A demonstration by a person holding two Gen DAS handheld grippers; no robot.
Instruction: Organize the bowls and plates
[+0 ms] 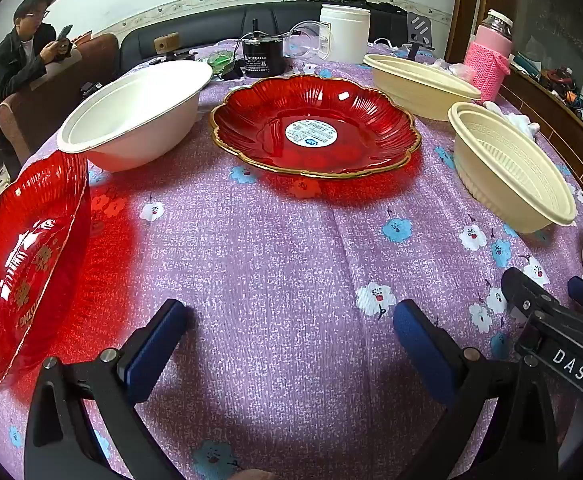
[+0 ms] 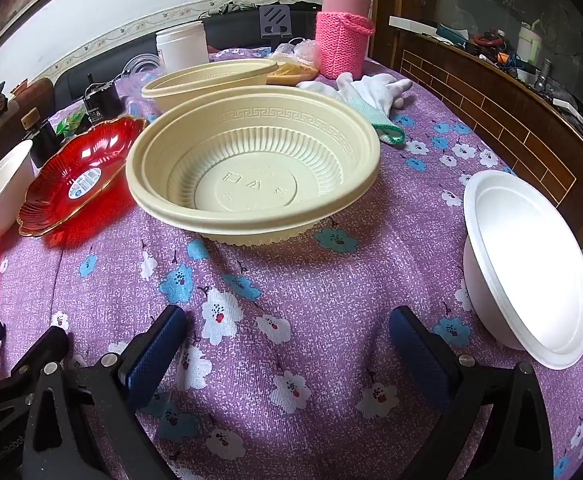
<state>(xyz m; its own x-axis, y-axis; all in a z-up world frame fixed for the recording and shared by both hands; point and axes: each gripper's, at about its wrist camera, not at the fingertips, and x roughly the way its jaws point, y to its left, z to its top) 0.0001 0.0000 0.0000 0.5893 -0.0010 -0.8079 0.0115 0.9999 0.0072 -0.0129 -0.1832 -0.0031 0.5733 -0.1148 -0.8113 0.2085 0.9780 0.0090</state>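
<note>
My left gripper (image 1: 291,320) is open and empty above the purple floral tablecloth (image 1: 271,260). A red plate with gold lettering (image 1: 23,264) lies at its left. A red gold-rimmed plate (image 1: 315,128) sits ahead, a white bowl (image 1: 131,112) left of it, and two cream bowls (image 1: 511,164) (image 1: 419,80) at the right. My right gripper (image 2: 287,328) is open and empty. A cream bowl (image 2: 251,164) stands ahead of it, a second cream bowl (image 2: 207,80) behind, a white bowl (image 2: 527,264) at the right, the red gold-rimmed plate (image 2: 79,176) at the left.
At the table's far end stand a white jar (image 1: 345,32), a black device (image 1: 263,56), and a pink knitted bottle (image 2: 343,28). A white glove (image 2: 371,92) lies nearby. A wooden ledge (image 2: 511,120) runs along the right. A seated person (image 1: 23,52) is at far left.
</note>
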